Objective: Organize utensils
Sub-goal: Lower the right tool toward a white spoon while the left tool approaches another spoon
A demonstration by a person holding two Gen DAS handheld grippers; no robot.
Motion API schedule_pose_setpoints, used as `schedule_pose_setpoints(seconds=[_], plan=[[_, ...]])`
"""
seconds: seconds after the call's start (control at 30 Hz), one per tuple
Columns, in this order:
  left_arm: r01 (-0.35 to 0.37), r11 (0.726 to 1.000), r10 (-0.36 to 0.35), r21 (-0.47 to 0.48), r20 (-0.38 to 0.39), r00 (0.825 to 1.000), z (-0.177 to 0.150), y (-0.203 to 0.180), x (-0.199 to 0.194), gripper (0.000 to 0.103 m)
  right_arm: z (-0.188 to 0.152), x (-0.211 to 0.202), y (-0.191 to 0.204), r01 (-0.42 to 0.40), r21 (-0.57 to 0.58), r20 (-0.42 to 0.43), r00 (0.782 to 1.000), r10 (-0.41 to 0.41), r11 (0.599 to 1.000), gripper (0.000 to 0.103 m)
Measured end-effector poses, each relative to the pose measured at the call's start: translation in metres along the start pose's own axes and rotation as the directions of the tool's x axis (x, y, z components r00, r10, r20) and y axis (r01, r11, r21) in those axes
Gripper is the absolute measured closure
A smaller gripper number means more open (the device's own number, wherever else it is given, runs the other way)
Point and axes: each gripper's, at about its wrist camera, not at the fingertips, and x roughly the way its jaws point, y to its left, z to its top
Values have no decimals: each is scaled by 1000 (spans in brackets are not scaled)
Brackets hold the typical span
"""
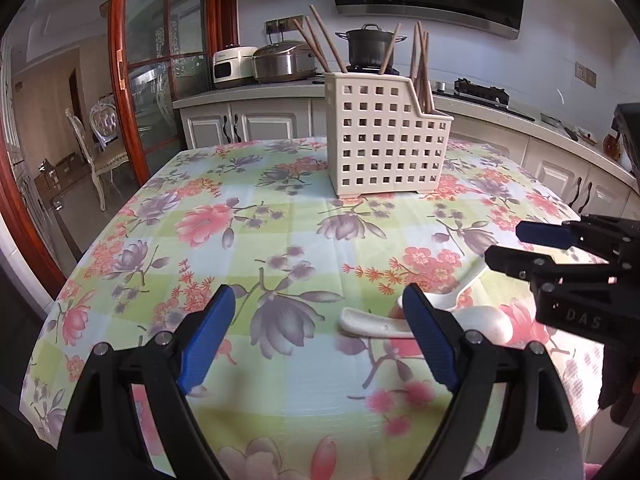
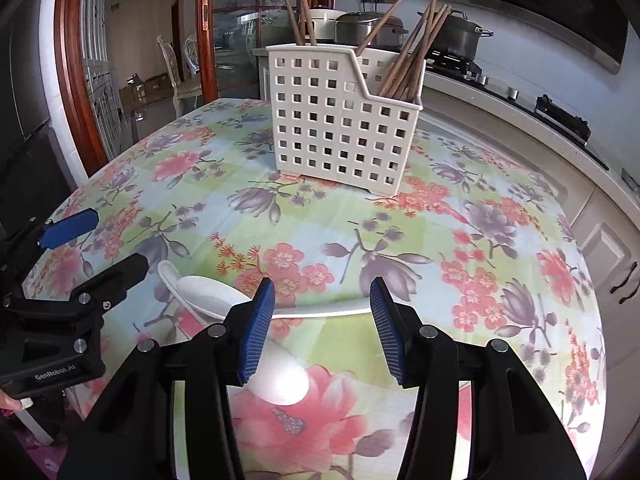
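A cream perforated utensil holder [image 1: 384, 140] [image 2: 344, 120] stands at the far middle of the floral table and holds several brown chopsticks [image 1: 420, 68] [image 2: 412, 52]. Two white ceramic spoons lie crossed on the cloth [image 1: 376, 324] [image 2: 208, 296]; a bowl end [image 2: 280, 384] lies just under my right gripper's left finger. My left gripper [image 1: 320, 332] is open and empty, with the spoons beside its right finger. My right gripper [image 2: 322, 328] is open and empty just above the spoons; it also shows in the left wrist view [image 1: 508, 248]. The left gripper shows in the right wrist view [image 2: 104, 240].
The table carries a floral cloth [image 1: 240, 240] [image 2: 480, 240]. Behind it runs a kitchen counter [image 1: 248, 92] with a rice cooker, a pot on the stove [image 1: 370, 46] and cabinets. A red-framed glass door [image 1: 120, 80] and chairs stand to the left.
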Motion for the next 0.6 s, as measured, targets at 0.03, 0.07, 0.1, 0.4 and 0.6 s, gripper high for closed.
schedule_pose_setpoints(seconds=[0.03,0.07,0.1,0.4,0.6], plan=[[3,1000,-3,13,-2,1000,-1,-3,0,20,-2,1,-4,-1,3,-8,1000,1,1000,55],[3,1000,-2,27,-4,1000,-3,-6,0,20,-6,3,-8,1,6,-20,1000,-1,1000,55],[3,999,-2,40,-5,1000,-4,-9,0,20,-10,6,-10,5,2,-36,999,-5,1000,55],[7,999,-7,36,-8,1000,-1,-11,5,20,-17,24,8,-12,-125,-88,996,1,992,54],[0,1000,0,26,-15,1000,-1,-8,8,20,-2,38,21,-21,-161,-85,996,7,987,53]])
